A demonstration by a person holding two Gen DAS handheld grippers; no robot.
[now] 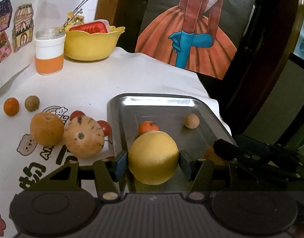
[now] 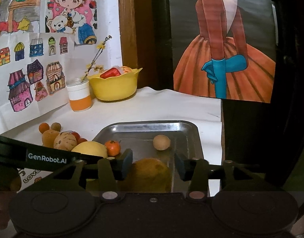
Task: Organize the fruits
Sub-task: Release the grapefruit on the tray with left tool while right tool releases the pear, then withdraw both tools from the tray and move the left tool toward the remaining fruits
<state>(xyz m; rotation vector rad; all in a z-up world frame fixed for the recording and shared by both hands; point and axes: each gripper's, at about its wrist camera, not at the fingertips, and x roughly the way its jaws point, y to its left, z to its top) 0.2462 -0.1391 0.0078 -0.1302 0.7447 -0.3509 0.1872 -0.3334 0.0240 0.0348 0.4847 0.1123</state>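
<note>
The left gripper pinches a large, round, pale-yellow fruit with dimpled skin over the near edge of the shiny rectangular metal tray. The right gripper stands spread around a dull orange round fruit, its pads apart from it, at the tray's near edge.
</note>
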